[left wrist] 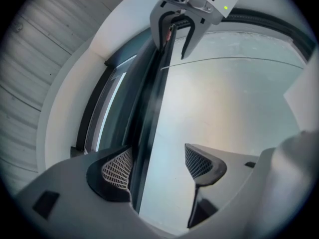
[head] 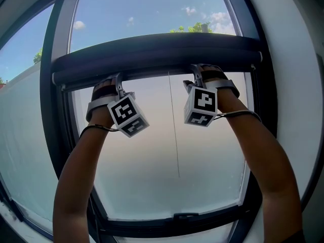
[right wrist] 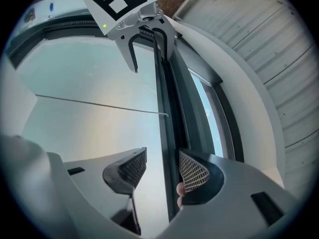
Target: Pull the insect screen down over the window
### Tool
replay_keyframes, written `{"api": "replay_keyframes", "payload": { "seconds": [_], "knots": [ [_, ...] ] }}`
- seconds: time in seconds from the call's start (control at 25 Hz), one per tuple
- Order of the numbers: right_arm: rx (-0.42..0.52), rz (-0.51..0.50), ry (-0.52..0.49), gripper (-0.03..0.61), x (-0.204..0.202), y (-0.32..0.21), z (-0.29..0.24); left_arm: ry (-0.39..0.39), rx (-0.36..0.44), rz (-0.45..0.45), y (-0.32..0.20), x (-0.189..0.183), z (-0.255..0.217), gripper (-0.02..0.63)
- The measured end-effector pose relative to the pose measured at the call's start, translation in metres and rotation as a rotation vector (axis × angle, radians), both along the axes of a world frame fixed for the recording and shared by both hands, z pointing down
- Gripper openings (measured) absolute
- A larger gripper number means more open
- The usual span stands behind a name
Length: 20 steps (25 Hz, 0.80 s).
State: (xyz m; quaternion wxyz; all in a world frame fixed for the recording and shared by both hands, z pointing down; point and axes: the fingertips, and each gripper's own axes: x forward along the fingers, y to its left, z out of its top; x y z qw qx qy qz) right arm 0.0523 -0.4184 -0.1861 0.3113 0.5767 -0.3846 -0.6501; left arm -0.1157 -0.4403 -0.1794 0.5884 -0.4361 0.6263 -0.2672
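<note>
Head view: at insect screen bar (head: 152,54), high on window (head: 51,49), with left gripper (head: 117,77) and right gripper (head: 195,70) astride it, jaws apart, unclamped. Close both evenly; pull straight down, level.

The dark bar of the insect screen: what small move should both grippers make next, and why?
Probably close both jaws on the dark horizontal screen bar. The left gripper and the right gripper stand open with the bar's edge between their pads, ungripped, so a pull down would likely slip.
</note>
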Motion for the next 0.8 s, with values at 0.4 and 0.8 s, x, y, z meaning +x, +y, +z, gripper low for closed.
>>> {"api": "replay_keyframes", "payload": {
  "seconds": [0.4,0.8],
  "knots": [
    [-0.065,0.124,0.052,0.183,0.007,-0.018,-0.003,-0.082,-0.096,-0.127,-0.016,-0.004,-0.001,0.311],
    [-0.152,0.161,0.052,0.183,0.006,-0.017,0.004,-0.111,-0.143,-0.131,-0.015,-0.006,0.006,0.311]
  ]
}}
